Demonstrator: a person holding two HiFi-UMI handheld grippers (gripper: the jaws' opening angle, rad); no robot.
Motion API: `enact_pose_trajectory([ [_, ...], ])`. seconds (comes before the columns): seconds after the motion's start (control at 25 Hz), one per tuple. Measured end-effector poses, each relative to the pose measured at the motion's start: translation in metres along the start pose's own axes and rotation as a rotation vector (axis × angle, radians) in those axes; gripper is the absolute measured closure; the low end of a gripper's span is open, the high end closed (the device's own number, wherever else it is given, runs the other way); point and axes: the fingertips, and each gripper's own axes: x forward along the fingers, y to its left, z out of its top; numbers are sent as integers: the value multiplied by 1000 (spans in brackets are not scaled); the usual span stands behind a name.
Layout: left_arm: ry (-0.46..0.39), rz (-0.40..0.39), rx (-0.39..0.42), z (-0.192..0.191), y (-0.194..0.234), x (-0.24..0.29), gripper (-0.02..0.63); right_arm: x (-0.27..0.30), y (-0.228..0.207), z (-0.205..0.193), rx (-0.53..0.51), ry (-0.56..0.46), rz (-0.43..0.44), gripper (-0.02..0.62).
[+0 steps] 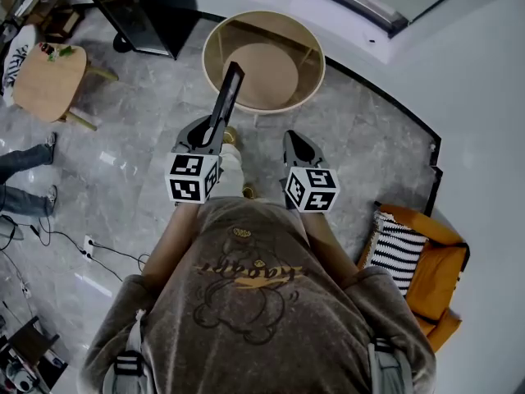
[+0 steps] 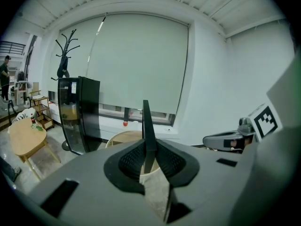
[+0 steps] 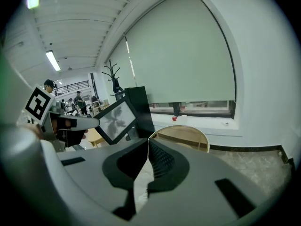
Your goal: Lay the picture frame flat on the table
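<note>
My left gripper (image 1: pixel 211 131) is shut on the lower edge of a thin black picture frame (image 1: pixel 226 97), which sticks up and forward toward the round wood-rimmed glass table (image 1: pixel 305 95). The left gripper view shows the frame (image 2: pixel 146 121) edge-on between the pads of the left gripper (image 2: pixel 148 147). In the right gripper view the frame (image 3: pixel 114 120) shows its grey picture face, tilted, to the left of the table (image 3: pixel 188 134). My right gripper (image 1: pixel 293 138) hangs beside the left one, jaws shut on nothing (image 3: pixel 147 142), short of the table.
A black cabinet (image 1: pixel 146 8) stands at the back left, next to a small wooden table (image 1: pixel 47 82) with items on it. An orange seat with a striped cushion (image 1: pixel 399 253) is at the right. Cables (image 1: pixel 86 247) and another person's legs (image 1: pixel 23 179) are on the left floor.
</note>
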Motion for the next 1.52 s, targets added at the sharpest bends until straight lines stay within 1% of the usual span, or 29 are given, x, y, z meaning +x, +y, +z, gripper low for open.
enact_pose_trajectory([
  [0.4, 25, -24, 3, 10, 20, 40, 523, 35, -17, 17, 16, 0, -27, 575],
  [0.92, 77, -58, -14, 30, 48, 113, 523, 100, -41, 43, 44, 28, -36, 575],
  [1.32, 106, -92, -5, 66, 79, 174, 523, 160, -61, 78, 67, 40, -58, 575],
  [1.52, 119, -136, 8, 87, 91, 207, 523, 186, -73, 98, 95, 30, -90, 575],
])
